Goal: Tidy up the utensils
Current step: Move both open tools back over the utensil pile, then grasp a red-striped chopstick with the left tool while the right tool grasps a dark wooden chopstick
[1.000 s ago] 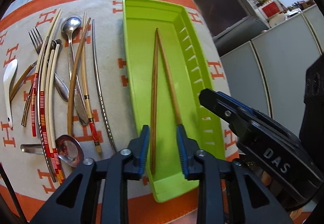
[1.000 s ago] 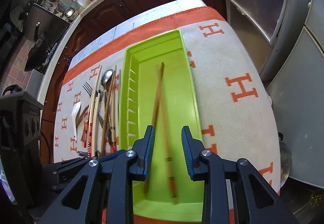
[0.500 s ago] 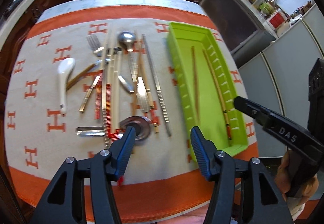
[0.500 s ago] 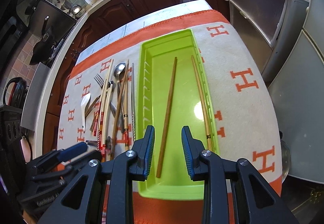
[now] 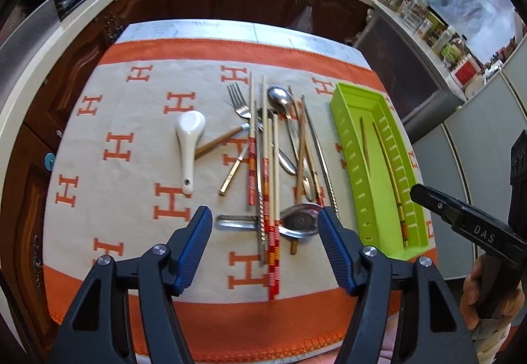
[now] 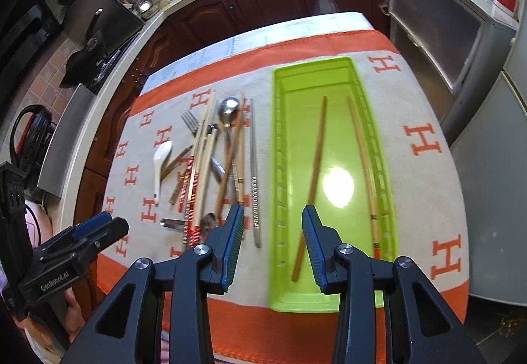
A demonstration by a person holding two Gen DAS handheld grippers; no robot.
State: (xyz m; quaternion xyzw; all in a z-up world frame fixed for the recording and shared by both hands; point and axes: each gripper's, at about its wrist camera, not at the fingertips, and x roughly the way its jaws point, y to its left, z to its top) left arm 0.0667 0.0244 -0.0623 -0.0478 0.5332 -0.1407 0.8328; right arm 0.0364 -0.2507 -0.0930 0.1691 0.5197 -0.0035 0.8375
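Note:
A lime-green tray (image 5: 375, 196) (image 6: 296, 133) lies at the right of the cloth, with a brown chopstick (image 6: 316, 173) and a paler chopstick (image 6: 365, 166) lying loose in it. Left of it is a pile of utensils: a white ceramic spoon (image 5: 189, 140), a fork (image 5: 238, 100), a metal spoon (image 5: 280, 98), red-patterned chopsticks (image 5: 252, 166) and a steel chopstick (image 5: 319, 150). My left gripper (image 5: 263, 219) hovers above the pile's near end, jaws opening, nothing between them. My right gripper (image 6: 273, 215) hangs over the tray's left wall, jaws opening and empty.
An orange-bordered cloth (image 5: 131, 146) with H marks covers the table. A large metal spoon (image 5: 299, 224) lies crosswise at the pile's near end. Dark wood cabinets and a counter stand behind, pale cabinets to the right. A hand holds the right gripper's body (image 5: 461, 222).
Both grippers have drawn back and up from the tray. The left one has swung left over the utensil pile and spread its jaws wide. The two chopsticks now lie apart in the tray.

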